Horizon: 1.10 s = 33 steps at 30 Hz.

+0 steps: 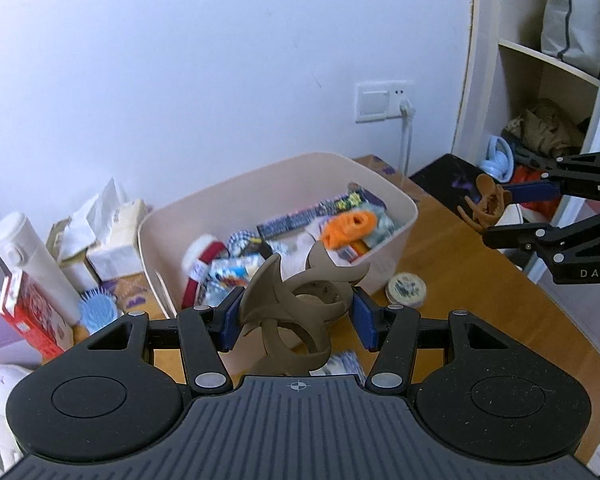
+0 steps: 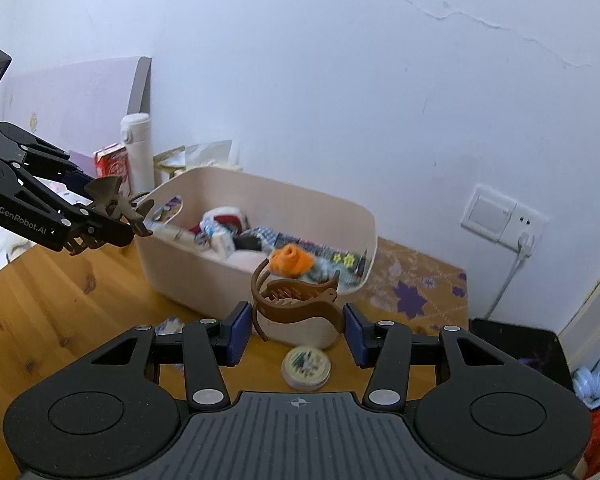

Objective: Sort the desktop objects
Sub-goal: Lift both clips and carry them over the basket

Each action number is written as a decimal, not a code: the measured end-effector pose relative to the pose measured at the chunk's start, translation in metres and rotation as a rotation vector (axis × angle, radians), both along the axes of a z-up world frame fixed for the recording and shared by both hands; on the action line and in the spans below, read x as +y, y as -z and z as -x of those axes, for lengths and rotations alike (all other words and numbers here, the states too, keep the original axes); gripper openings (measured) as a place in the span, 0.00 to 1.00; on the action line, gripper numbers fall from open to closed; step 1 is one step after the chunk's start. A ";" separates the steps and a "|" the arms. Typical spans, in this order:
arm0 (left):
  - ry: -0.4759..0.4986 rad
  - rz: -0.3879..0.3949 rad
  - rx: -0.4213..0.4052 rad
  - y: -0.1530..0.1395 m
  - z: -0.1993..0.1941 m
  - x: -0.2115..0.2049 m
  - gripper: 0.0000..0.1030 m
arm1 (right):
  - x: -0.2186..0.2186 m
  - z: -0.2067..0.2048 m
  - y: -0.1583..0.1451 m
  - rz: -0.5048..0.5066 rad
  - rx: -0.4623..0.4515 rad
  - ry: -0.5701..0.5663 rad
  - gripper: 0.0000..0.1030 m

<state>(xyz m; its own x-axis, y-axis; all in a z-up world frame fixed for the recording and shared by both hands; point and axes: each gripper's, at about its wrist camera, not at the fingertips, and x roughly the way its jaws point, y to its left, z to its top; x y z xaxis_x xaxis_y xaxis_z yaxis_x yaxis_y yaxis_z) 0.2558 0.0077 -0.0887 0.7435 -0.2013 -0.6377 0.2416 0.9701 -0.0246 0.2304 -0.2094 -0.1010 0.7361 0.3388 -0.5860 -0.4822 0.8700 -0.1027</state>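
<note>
Both hair clips hang up in the air, just in front of the pink bin (image 1: 404, 204). The left gripper (image 1: 296, 320) squeezes the grey clip (image 1: 288, 312); the right gripper (image 2: 298, 328) squeezes the brown clip (image 2: 300, 304).

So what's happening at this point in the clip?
A person is sorting desk clutter with two tools. The left hand-held gripper is shut on a grey-brown hair claw, and the right hand-held gripper is shut on a lighter brown hair claw. Both are held in the air near the beige bin, which already holds packets, an orange item and other small things. A round tin sits on the wooden desk beside the bin.
</note>
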 end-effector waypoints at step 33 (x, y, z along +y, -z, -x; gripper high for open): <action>-0.133 0.031 0.026 0.006 -0.118 0.007 0.55 | 0.037 -0.135 -0.014 0.059 -0.015 -0.032 0.46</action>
